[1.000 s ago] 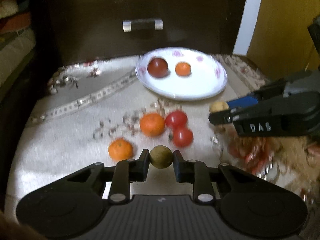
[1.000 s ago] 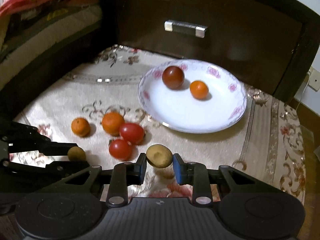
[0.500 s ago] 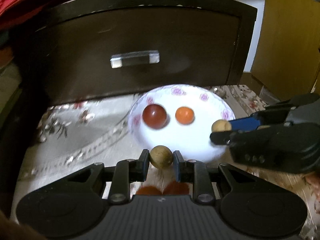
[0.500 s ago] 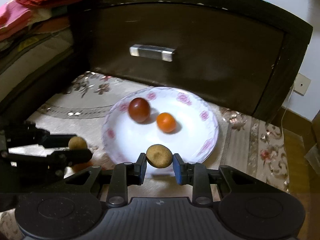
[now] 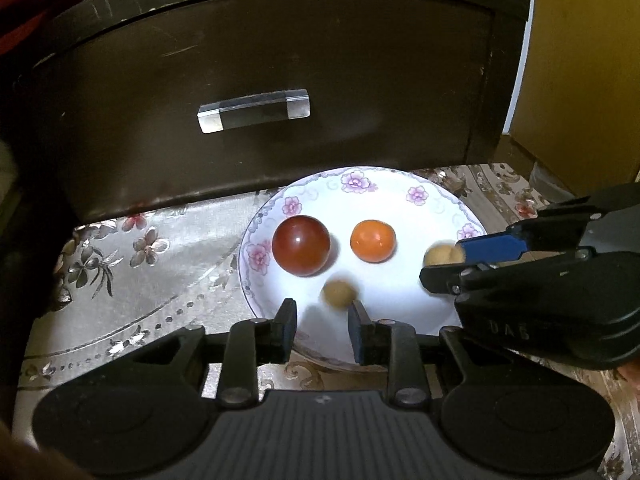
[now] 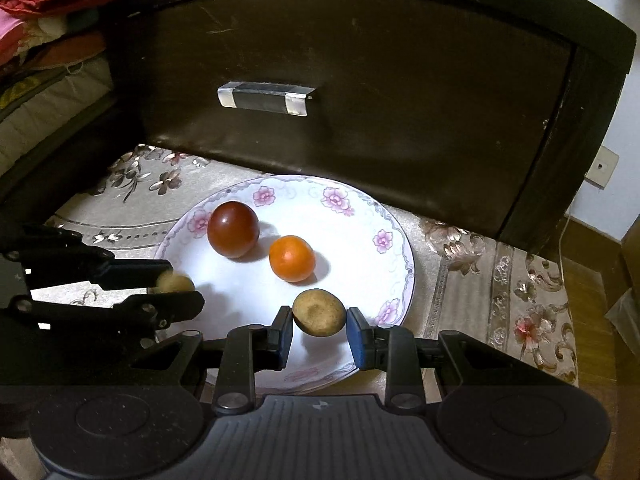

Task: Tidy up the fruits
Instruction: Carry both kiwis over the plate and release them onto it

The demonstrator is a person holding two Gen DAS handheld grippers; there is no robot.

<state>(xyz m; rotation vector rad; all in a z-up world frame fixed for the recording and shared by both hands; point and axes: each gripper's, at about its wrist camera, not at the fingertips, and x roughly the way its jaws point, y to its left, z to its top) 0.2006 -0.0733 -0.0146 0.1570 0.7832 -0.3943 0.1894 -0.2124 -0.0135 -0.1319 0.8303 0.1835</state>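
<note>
A white flowered plate point(image 5: 436, 204) point(image 6: 396, 248) holds a dark red tomato point(image 5: 301, 245) point(image 6: 233, 229) and a small orange fruit point(image 5: 373, 240) point(image 6: 291, 258). My left gripper point(image 5: 322, 322) point(image 6: 176, 288) is open over the plate's near-left part; a small tan fruit point(image 5: 339, 293) point(image 6: 176, 283), blurred, sits loose between its fingers. My right gripper point(image 6: 319, 327) point(image 5: 442, 262) hovers over the plate's near-right part with its fingers slightly apart around a tan-brown fruit point(image 6: 318, 312) point(image 5: 440, 255); contact with the pads is unclear.
The plate lies on a beige embroidered cloth point(image 5: 152, 280) point(image 6: 520, 292). A dark wooden drawer front point(image 5: 280, 60) with a clear handle point(image 5: 254, 110) point(image 6: 266, 98) stands right behind the plate. A yellow box point(image 5: 580, 60) is at the far right.
Both grippers moved forward from the loose fruits to over the plate. The left gripper's fingers opened and its tan fruit came loose. The right gripper's fingers have widened a little.
</note>
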